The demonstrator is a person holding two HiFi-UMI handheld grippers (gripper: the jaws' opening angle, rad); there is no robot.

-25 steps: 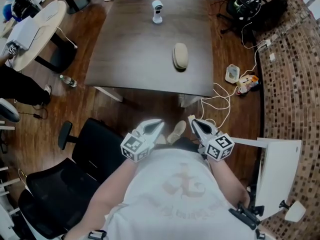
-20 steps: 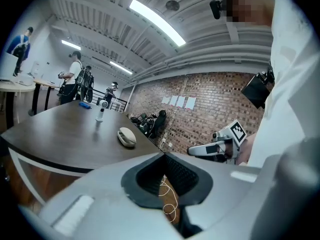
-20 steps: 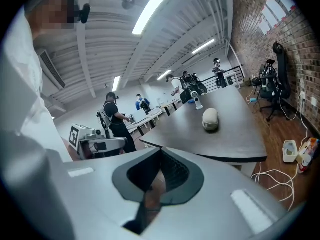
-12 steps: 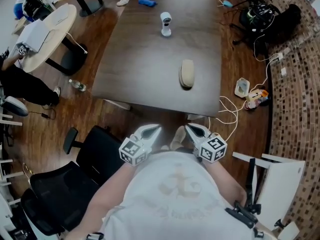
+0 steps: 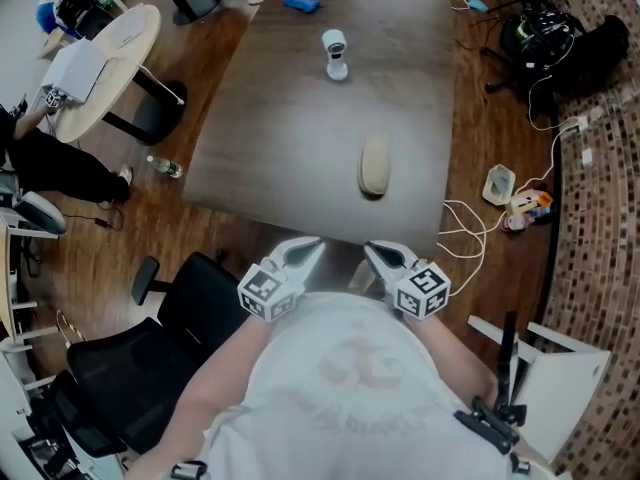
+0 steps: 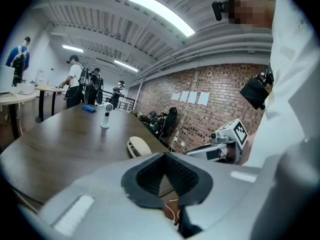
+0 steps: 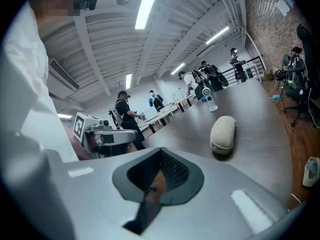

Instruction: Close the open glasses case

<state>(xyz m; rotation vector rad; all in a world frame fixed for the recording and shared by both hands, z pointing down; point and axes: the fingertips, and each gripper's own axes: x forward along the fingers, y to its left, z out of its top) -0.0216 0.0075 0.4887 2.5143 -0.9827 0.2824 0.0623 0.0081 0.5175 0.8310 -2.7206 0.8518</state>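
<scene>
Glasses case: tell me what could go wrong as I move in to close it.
1. The glasses case lies loose on the smooth table. A press from the shut left gripper or right gripper may slide it rather than close it.
2. White cables trail on the floor by the table's near right corner, a likely snag for feet.

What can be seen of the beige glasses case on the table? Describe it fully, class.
The glasses case is a beige oblong shell with rounded ends, smooth and matte-looking. A dark seam runs along its side between lid and base, the lid seemingly slightly ajar. It lies flat on the dark wooden table, toward its near right corner, touched by nothing else.
</scene>
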